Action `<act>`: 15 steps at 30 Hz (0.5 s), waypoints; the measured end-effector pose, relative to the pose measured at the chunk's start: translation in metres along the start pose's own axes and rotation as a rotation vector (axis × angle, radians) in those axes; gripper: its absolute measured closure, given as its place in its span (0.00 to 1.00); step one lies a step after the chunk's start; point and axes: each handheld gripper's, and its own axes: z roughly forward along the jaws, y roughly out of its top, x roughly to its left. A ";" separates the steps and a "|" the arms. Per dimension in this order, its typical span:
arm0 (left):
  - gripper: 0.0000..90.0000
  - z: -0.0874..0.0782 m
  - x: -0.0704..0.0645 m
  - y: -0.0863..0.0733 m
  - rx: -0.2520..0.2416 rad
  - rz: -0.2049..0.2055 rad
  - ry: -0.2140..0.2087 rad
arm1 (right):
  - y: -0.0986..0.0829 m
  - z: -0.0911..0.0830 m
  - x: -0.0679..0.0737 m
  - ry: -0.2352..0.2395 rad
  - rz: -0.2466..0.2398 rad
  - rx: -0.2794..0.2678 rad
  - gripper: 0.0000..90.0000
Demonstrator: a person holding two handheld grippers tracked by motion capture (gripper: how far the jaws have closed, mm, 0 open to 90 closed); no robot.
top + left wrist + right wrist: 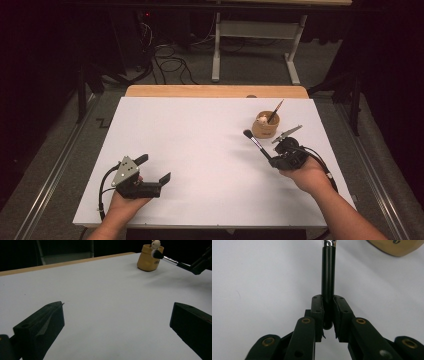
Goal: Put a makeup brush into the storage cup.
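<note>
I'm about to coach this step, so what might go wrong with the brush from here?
The right gripper pinches the brush only at the handle's very end, so it may pivot or slip out. The cup is small, already holds another brush, and stands close by, so the bristle end could knock it over. The left gripper is open and far off, not steadying the cup.

The holder (265, 128) stands on the table (200, 150), far right. The brush (256, 141) lies just left-front of it. A second brush (275, 111) stands inside.
</note>
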 end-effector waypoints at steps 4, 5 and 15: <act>0.00 0.000 0.000 0.000 0.002 -0.001 0.000 | -0.005 0.001 0.004 -0.002 0.009 -0.060 0.90; 0.00 0.000 0.001 0.000 0.003 -0.002 0.003 | -0.006 0.001 0.005 0.001 0.010 -0.071 0.90; 0.00 0.001 0.001 -0.001 -0.002 -0.012 0.007 | -0.014 0.002 0.008 0.008 0.035 -0.248 0.90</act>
